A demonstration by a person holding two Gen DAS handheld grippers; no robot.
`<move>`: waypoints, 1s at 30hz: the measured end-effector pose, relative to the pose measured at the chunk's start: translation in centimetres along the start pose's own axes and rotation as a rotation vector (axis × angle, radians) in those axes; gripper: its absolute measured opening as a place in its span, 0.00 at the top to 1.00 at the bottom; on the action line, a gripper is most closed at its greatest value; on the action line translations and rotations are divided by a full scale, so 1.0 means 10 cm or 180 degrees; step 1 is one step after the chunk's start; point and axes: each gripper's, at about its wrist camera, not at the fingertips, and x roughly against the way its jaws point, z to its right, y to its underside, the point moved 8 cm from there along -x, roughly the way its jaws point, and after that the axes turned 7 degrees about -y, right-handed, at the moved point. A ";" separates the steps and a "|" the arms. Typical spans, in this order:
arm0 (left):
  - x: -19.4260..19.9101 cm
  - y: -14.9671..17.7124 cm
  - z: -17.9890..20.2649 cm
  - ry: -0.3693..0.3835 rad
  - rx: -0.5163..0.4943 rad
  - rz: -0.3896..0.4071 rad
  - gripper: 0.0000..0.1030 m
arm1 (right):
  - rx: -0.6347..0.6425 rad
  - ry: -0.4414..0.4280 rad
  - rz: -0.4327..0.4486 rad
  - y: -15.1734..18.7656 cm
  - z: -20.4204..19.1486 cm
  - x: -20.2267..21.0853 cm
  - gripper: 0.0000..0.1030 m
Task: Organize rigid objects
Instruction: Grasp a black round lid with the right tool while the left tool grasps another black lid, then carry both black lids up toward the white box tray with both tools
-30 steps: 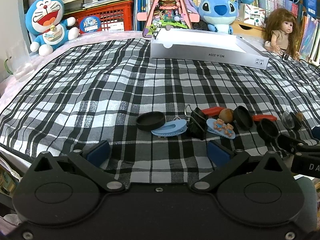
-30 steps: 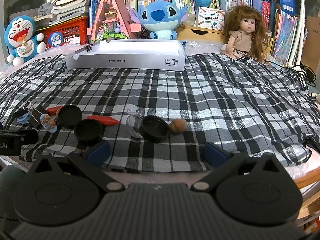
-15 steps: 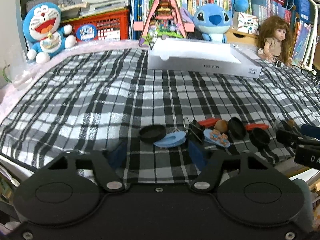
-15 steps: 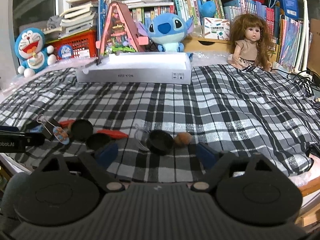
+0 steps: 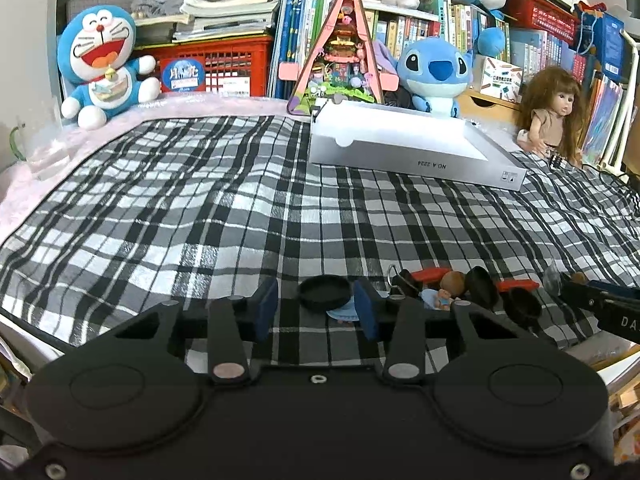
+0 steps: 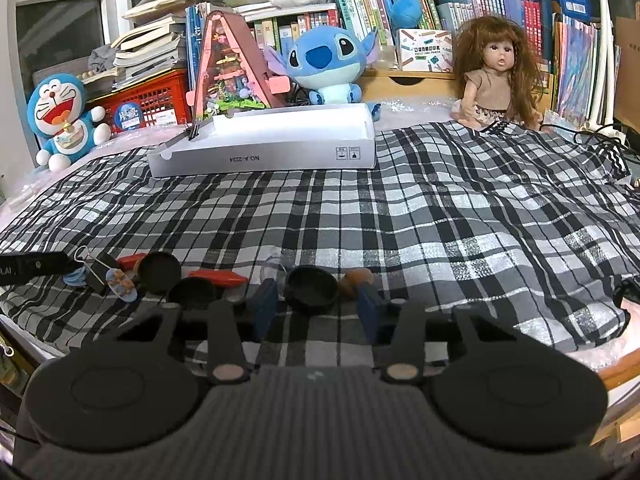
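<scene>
Both claws were closing: left claw around a black lid, right claw around another lid (neither pressed). White box stood at twelve o'clock, open plaid cloth between.

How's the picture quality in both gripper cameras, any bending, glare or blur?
Left wrist view: sharp, evenly lit, fisheye bows the bookshelf and checked cloth, corners dark. Right wrist view: same curving, mild sheen on the white box, no motion blur.

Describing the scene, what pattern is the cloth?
Black, white and grey plaid cloth, clearest in the right wrist view.
</scene>
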 end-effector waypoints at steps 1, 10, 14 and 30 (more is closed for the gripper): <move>-0.01 0.01 0.00 0.0012 0.0010 -0.0010 0.61 | -0.0012 0.0004 0.0000 0.00 0.01 -0.01 0.53; -0.13 0.03 0.02 0.0055 0.0091 -0.0038 0.61 | -0.0096 0.0038 -0.0027 -0.02 0.07 -0.09 0.53; -0.13 0.03 0.01 0.0059 0.0131 -0.0003 0.72 | -0.0086 0.0028 0.0006 -0.02 0.03 -0.09 0.56; -0.20 0.00 -0.02 -0.0051 0.0168 0.0050 0.50 | -0.0099 0.0054 0.0026 -0.03 0.02 -0.15 0.57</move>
